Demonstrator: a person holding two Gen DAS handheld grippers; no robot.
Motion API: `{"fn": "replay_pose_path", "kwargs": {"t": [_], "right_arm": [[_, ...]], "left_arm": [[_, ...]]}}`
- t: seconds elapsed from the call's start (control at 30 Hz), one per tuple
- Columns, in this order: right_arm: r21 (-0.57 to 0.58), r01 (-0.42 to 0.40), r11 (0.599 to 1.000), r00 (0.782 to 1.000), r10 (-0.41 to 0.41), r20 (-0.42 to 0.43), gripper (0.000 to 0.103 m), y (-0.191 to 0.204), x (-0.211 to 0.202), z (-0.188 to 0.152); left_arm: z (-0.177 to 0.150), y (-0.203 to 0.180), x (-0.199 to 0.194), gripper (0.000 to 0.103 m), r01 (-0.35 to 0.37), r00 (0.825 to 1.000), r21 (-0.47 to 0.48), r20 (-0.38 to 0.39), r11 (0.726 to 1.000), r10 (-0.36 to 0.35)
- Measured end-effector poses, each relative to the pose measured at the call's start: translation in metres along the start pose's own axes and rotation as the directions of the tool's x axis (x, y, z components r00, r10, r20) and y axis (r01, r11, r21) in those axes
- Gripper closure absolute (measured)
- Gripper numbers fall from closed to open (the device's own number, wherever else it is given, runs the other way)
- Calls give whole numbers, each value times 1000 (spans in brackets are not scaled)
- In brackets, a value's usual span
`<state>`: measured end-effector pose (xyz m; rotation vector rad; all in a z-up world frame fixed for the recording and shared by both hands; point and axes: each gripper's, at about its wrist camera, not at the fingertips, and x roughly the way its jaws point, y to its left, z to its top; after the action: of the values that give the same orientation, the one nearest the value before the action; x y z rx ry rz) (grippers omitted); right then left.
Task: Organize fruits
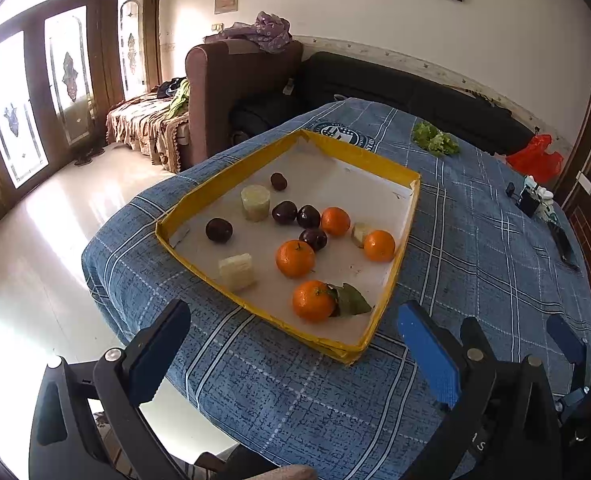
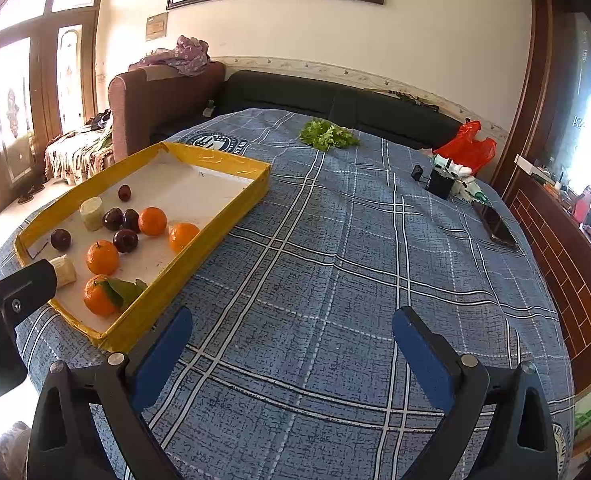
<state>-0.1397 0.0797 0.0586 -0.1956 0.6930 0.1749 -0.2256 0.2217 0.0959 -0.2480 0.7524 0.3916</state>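
Both tongs, left gripper (image 1: 293, 350) and right gripper (image 2: 291, 354), are released, holding nothing. Oranges (image 1: 295, 258) and plums (image 1: 284, 212) lie touching in the tray (image 1: 199, 196); I judge a careless grip can roll a neighbour.

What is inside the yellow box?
The yellow box holds four oranges, five dark red fruits, three pale cut pieces and a green leaf. The leaf covers part of the nearest orange.

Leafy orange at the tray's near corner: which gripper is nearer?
Left. The left gripper is open just short of the leafy orange; the right gripper, also open, sits over bare cloth to the tray's right.
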Motion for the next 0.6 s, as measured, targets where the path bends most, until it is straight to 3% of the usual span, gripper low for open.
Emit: {"fn": "replay_pose_path", "kwargs": {"t": [0.6], "right_arm": [[-27, -39, 999, 999, 39, 0, 1, 17, 3, 1]], "left_arm": [[8, 25, 4, 0, -31, 999, -64, 7, 997, 31]]}}
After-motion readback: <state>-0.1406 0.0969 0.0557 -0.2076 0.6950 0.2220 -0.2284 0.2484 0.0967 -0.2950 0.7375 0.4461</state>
